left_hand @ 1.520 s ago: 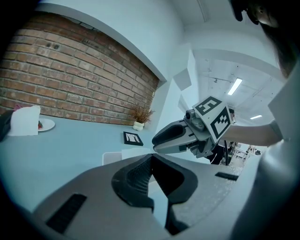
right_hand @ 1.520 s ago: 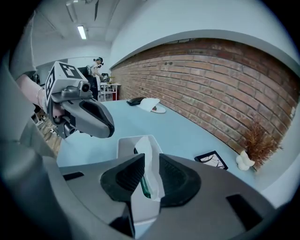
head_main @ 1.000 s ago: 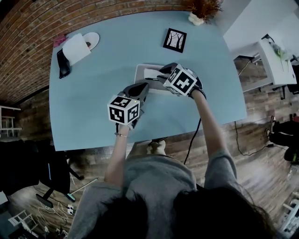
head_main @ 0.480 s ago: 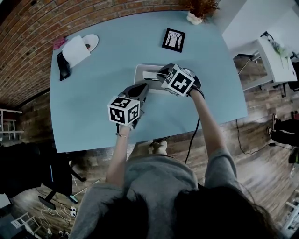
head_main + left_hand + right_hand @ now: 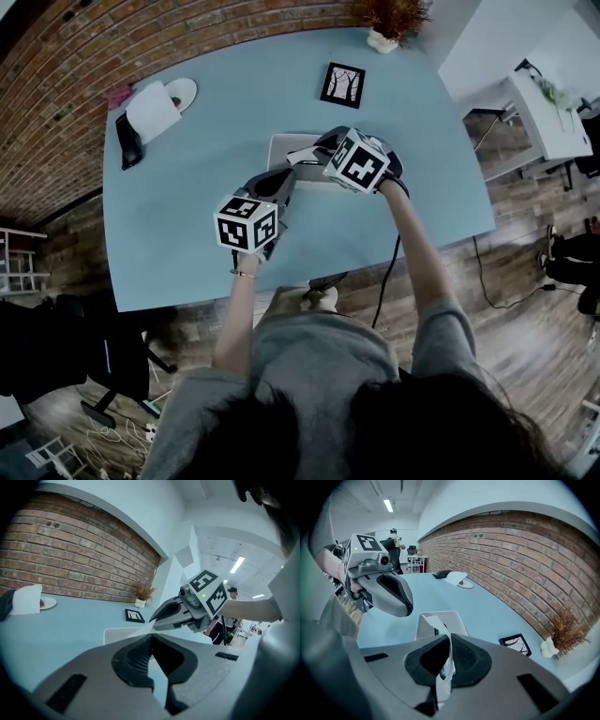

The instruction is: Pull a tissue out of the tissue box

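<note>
R gripper (image 5: 443,670) jaws pinched on tissue (image 5: 440,632), mid-frame; pull straight up, slowly. L gripper (image 5: 158,667) jaws barely apart, empty; shd steady tissue box (image 5: 458,620).

Left gripper (image 5: 153,649) fills my 6 o'clock, jaws a narrow slit apart, only blue table (image 5: 79,620) showing between them. Just past them sits the tissue box (image 5: 117,633). A tissue (image 5: 140,628) slants up from it toward 1 o'clock and meets the tip of the right gripper (image 5: 153,619). Picture frame (image 5: 135,615) and plant (image 5: 142,592) lie beyond, and a plate (image 5: 48,603) is at 9.
</note>
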Demonstrator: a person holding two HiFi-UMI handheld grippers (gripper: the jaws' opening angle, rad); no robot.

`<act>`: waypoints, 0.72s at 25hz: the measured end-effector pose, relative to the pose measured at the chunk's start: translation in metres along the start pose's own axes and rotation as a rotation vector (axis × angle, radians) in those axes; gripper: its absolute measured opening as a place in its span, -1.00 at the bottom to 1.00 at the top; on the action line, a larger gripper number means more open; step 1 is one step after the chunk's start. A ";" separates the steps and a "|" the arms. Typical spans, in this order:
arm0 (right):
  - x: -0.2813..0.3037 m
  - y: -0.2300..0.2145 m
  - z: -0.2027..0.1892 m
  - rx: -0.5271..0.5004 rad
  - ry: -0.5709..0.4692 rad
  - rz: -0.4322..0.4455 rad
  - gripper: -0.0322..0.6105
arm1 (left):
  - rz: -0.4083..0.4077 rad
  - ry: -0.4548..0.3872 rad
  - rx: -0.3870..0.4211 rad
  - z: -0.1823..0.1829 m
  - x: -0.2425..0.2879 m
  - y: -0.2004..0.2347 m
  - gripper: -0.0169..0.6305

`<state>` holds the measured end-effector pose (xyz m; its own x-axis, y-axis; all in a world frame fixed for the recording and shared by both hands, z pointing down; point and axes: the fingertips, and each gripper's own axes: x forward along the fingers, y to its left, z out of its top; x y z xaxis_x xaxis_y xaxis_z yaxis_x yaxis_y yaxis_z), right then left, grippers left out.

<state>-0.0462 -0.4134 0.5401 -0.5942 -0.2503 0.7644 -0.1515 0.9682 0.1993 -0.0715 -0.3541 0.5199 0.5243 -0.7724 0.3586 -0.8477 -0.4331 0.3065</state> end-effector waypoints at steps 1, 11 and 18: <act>-0.002 0.000 0.001 0.000 -0.004 -0.004 -0.89 | -0.001 -0.003 0.003 0.001 -0.001 -0.001 -0.94; -0.029 0.002 0.011 0.017 -0.044 -0.056 -0.89 | -0.014 -0.026 0.030 0.009 -0.013 -0.016 -0.94; -0.053 0.006 0.020 0.023 -0.088 -0.093 -0.89 | -0.027 -0.048 0.061 0.018 -0.023 -0.031 -0.94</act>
<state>-0.0318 -0.3945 0.4885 -0.6435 -0.3386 0.6865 -0.2264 0.9409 0.2519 -0.0585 -0.3316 0.4861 0.5435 -0.7808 0.3083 -0.8376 -0.4801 0.2607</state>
